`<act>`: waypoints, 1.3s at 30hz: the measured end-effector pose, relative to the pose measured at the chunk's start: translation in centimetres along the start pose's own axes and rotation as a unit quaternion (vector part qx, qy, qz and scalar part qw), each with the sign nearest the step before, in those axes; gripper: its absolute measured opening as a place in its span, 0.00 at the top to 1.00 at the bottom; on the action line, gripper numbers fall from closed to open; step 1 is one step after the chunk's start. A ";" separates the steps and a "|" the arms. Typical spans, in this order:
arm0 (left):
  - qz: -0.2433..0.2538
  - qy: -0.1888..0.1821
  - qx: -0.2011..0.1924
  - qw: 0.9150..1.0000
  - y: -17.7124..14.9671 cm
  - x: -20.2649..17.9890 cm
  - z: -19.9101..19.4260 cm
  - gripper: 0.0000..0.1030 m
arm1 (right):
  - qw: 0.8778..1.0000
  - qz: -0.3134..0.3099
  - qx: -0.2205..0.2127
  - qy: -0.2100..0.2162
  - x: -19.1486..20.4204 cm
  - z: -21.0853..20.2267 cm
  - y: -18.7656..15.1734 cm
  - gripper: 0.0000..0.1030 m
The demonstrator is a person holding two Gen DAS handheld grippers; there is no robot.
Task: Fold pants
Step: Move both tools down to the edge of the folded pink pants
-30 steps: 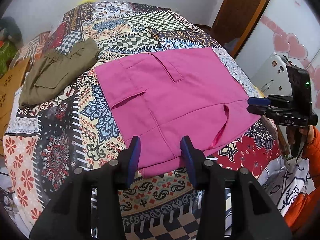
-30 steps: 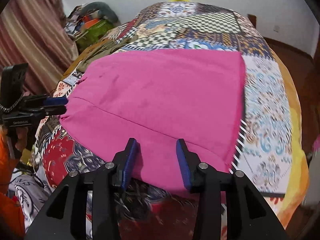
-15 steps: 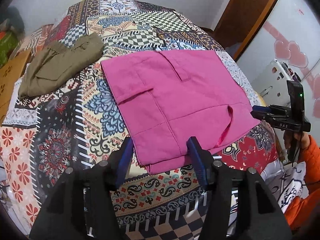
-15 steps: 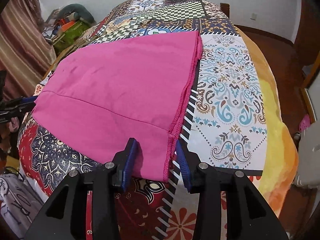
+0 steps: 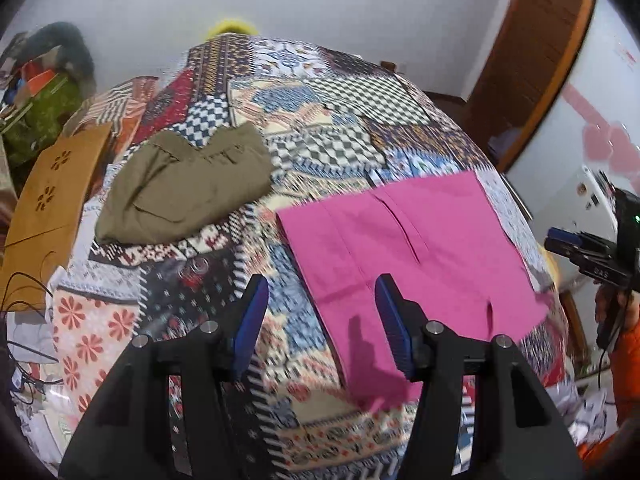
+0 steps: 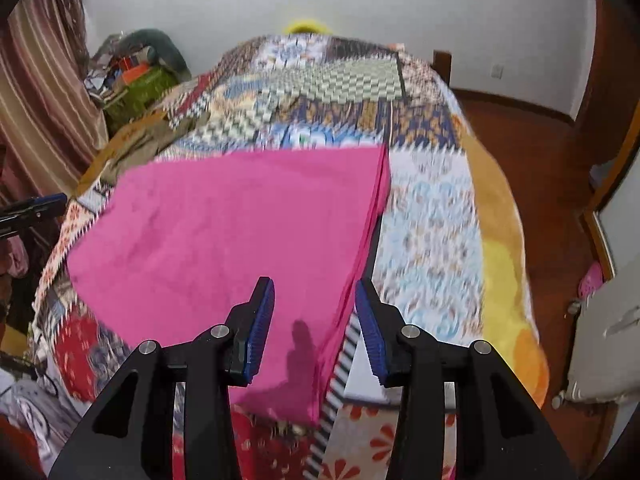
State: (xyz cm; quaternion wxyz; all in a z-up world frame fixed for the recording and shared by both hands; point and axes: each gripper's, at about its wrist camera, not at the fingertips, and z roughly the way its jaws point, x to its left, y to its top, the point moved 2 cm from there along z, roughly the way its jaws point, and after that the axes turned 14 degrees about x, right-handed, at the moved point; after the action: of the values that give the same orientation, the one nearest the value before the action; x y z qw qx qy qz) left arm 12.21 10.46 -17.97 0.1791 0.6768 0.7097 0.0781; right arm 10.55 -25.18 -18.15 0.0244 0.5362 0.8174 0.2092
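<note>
Both hand-held grippers now sit higher and farther back from the pink pants (image 5: pixel 404 252) than half a second ago. In the left wrist view, the near corner of the pants that lay between the fingers then now lies beyond and right of the gap. The left hand-held gripper (image 5: pixel 320 320) is open and holds nothing. The right hand-held gripper (image 6: pixel 314 328) is also open and empty, its fingers straddling the near right edge of the pants without touching it.

Both views are motion-blurred, so the hands are moving.

The pants lie flat on the bed (image 5: pixel 320 120), on the near right part of the patchwork cover, in a compact, roughly rectangular shape with stacked edges visible along the right side. Judgement: this fold is set and released. Either the fold is finished, or the hands are repositioning for one more fold.

Count:
- pink pants: 1, folded, near right of bed.
- olive garment (image 5: pixel 184 184): 1, folded, far left of bed, well apart from the pink pants.
- hand-held grippers: 2, both open.
- tan cardboard piece (image 5: pixel 52 196): 1, off the left edge of the bed.
</note>
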 end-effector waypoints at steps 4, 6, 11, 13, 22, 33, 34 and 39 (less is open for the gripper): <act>-0.012 0.003 -0.003 1.000 1.9 0.9 0.4 0.46 | 1.000 0.000 -0.014 -0.003 -0.2 0.0 1.9 0.63; -0.014 0.002 0.000 1.000 2.9 1.0 0.9 0.46 | 1.000 -0.001 -0.018 -0.006 -0.4 0.2 3.0 0.63; -0.013 0.000 0.010 1.000 4.6 1.2 2.5 0.46 | 1.000 -0.001 -0.021 -0.012 -1.0 1.1 4.8 0.63; -0.015 -0.003 0.016 1.000 5.1 1.4 3.3 0.46 | 1.000 0.003 -0.019 -0.010 -1.4 1.6 5.5 0.63; -0.022 -0.018 0.056 0.998 6.2 2.3 7.2 0.47 | 1.000 0.014 0.002 -0.009 -2.7 5.0 7.7 0.63; -0.026 -0.052 0.081 0.995 6.9 2.2 9.8 0.52 | 0.999 0.033 0.024 -0.009 -4.6 8.6 9.0 0.63; -0.024 -0.050 0.081 0.995 7.0 2.1 9.9 0.52 | 0.999 0.034 0.024 -0.009 -4.8 8.7 9.1 0.63; -0.009 -0.033 0.074 0.997 6.9 1.6 10.1 0.53 | 0.999 0.036 0.020 -0.007 -5.2 9.5 9.9 0.63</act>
State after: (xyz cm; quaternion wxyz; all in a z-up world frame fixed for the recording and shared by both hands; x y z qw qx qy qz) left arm 22.25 11.16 -25.10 0.1531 0.6837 0.7135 0.0013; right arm 23.80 -23.46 -24.08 0.0118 0.5671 0.8015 0.1893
